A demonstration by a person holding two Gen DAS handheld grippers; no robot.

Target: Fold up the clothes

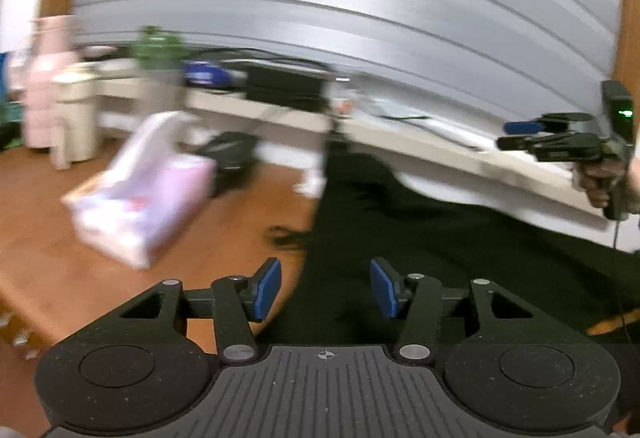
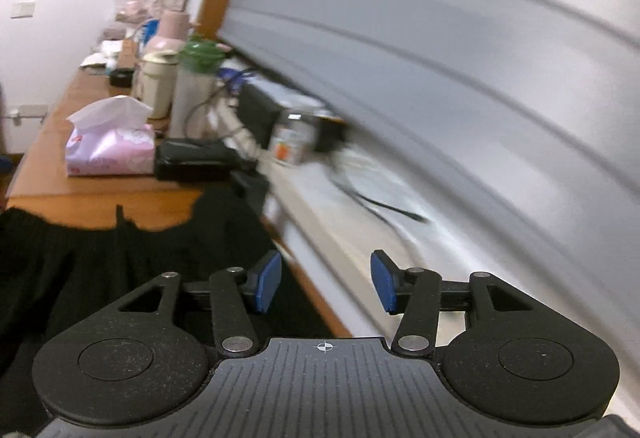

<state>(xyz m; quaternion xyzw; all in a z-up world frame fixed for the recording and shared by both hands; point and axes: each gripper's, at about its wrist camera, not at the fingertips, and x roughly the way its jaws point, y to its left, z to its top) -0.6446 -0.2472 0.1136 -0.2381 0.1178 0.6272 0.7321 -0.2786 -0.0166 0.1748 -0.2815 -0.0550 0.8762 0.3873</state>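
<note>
1. the black garment [image 1: 420,238] is the largest thing in play: it lies spread over the wooden table [image 1: 52,270] below both grippers, and in the right wrist view [image 2: 80,270] its far edge is wavy, with a small tab sticking up. no neat fold line shows, so i judge the folding unfinished; how many folds are made i cannot tell.
2. the left gripper [image 1: 326,288] hangs above the cloth with its blue pads apart and nothing between them.
3. the right gripper [image 2: 326,284] is likewise apart and empty, over the garment's edge beside the white ledge [image 2: 340,230]. neither tool holds cloth, so a fresh grasp is what i think comes next.
4. containers, biggest first: a pink tissue pack [image 2: 110,150] with a white tissue standing out of its top; a tall bottle with a green lid [image 2: 196,90]; a cream canister [image 2: 158,82], closed, contents hidden; a small jar [image 2: 288,142], too blurred to read.
</note>
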